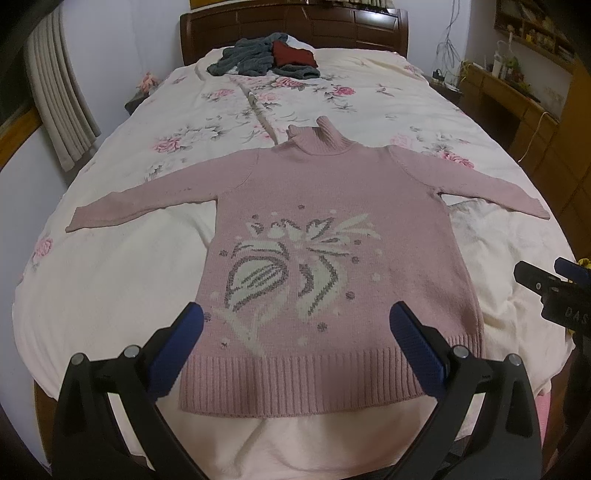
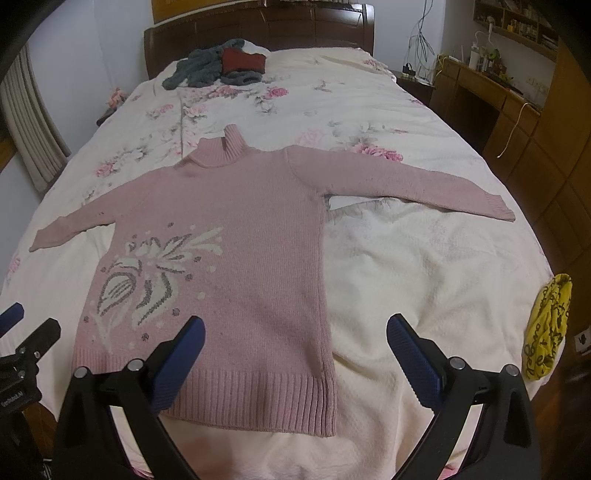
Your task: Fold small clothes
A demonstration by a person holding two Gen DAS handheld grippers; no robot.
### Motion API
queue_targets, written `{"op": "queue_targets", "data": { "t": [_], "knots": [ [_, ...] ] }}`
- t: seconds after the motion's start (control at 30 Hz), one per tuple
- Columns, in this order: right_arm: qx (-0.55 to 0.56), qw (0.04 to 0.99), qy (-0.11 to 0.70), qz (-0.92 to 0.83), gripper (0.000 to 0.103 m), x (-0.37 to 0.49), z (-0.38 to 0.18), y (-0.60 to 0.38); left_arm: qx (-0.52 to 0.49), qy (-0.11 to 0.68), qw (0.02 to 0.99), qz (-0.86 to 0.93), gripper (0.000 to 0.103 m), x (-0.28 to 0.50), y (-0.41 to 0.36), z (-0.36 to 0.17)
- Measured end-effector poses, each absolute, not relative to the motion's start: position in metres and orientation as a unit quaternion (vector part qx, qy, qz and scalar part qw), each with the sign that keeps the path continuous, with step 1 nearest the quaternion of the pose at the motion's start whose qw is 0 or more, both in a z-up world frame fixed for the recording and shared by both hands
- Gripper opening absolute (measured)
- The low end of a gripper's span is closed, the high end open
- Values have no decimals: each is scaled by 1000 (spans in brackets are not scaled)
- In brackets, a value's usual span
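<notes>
While sweater (image 1: 332,221) lies flat | left gripper (image 1: 295,325) spread | right gripper (image 2: 295,336) spread

both wrist views: dim, warm indoor light, even and diffuse, its source out of frame. shadows are soft; a faint one lies under the pink sweater (image 1: 332,206) hem. no glare. strong fisheye distortion bows the bed (image 1: 110,280) edges and bends the headboard (image 2: 258,26); black vignette fills the corners. centre fairly sharp, far shelves (image 2: 517,22) grainy and soft.
</notes>
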State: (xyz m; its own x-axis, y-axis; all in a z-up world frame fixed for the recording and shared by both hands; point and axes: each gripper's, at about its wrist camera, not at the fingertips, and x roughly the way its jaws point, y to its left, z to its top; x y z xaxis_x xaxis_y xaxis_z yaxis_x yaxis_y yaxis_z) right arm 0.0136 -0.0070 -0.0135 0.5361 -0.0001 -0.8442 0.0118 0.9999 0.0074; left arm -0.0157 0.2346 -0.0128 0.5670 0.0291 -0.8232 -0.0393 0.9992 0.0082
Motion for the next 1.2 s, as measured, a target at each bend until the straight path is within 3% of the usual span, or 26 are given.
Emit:
{"op": "queue_targets", "data": {
  "t": [1.2],
  "knots": [
    [38,872,487,23,99,31,-21,-28,-16,485,874,12,100,1,233,-26]
  ]
}}
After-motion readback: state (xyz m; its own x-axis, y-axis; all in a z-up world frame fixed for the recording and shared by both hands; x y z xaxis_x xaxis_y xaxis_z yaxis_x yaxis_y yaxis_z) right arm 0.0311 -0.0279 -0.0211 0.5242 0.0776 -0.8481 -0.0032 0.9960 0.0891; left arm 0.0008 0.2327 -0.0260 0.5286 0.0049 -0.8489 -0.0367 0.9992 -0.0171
